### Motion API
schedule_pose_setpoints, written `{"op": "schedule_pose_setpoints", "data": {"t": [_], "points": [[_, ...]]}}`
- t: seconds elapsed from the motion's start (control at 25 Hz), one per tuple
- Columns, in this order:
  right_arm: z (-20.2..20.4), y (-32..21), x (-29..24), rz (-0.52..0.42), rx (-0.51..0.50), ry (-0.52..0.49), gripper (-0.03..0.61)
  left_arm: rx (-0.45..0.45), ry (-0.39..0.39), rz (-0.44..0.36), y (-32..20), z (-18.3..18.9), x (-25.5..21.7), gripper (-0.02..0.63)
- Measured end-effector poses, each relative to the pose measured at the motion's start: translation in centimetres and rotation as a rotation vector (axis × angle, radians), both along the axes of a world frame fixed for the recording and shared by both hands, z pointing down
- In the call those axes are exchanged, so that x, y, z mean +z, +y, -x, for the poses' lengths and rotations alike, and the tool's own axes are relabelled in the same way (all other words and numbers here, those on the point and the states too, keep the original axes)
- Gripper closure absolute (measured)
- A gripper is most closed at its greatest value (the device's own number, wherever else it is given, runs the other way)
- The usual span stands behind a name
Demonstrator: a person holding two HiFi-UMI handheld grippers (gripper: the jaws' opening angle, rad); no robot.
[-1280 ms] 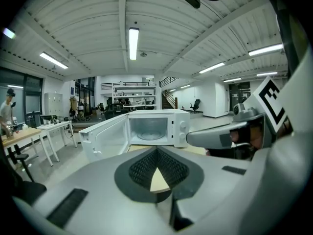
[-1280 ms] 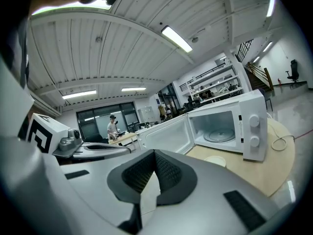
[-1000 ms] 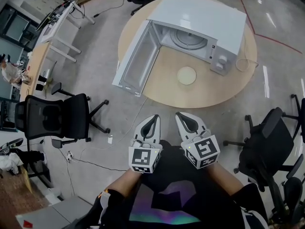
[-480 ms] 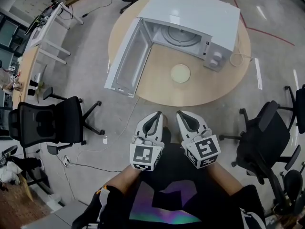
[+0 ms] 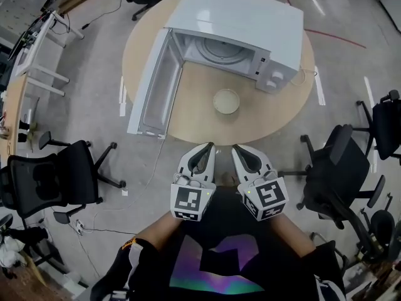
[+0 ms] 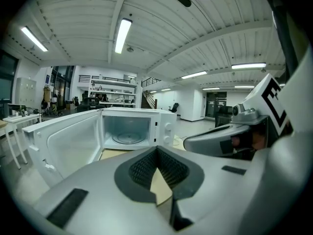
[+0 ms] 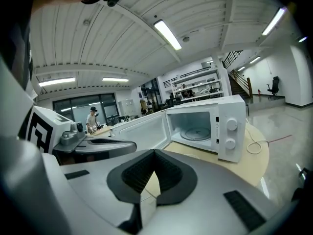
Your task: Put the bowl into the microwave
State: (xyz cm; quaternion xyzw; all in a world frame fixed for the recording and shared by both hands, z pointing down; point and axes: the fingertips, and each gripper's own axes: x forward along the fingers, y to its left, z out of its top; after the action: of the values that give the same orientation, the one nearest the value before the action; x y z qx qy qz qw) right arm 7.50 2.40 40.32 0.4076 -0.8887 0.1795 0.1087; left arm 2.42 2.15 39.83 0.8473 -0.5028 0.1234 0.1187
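- Round wooden surface [image 5: 194, 108] in the head view carries a white box-shaped microwave [image 5: 250, 17], door swung open, and a shallow cream bowl [image 5: 226, 101] just in front of it, outside the cavity.
- Left gripper view: left tongs [image 6: 156, 151] pressed together, holding nothing, facing the open microwave.
- Right gripper view: right tongs [image 7: 154, 153] likewise closed and empty.

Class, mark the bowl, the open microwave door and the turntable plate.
bowl [image 5: 226, 101]: head view, centre of its inside.
microwave door [image 5: 155, 85]: head view, inner window panel.
turntable plate [image 6: 128, 138]: left gripper view, middle of the glass plate.
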Motion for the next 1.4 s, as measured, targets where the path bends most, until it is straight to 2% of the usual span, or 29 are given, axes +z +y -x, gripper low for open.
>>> {"op": "schedule_pose_setpoints", "data": {"t": [0.64, 1.4], "points": [[1.4, -5.0, -0.2, 0.014, 0.16, 0.103, 0.563, 0.129, 0.068, -0.005, -5.7, 2.9, -0.1, 0.568], [3.5, -8.7, -1.1, 0.011, 0.33, 0.142, 0.563, 0.22, 0.135, -0.053, -10.0, 6.8, -1.3, 0.568]]}}
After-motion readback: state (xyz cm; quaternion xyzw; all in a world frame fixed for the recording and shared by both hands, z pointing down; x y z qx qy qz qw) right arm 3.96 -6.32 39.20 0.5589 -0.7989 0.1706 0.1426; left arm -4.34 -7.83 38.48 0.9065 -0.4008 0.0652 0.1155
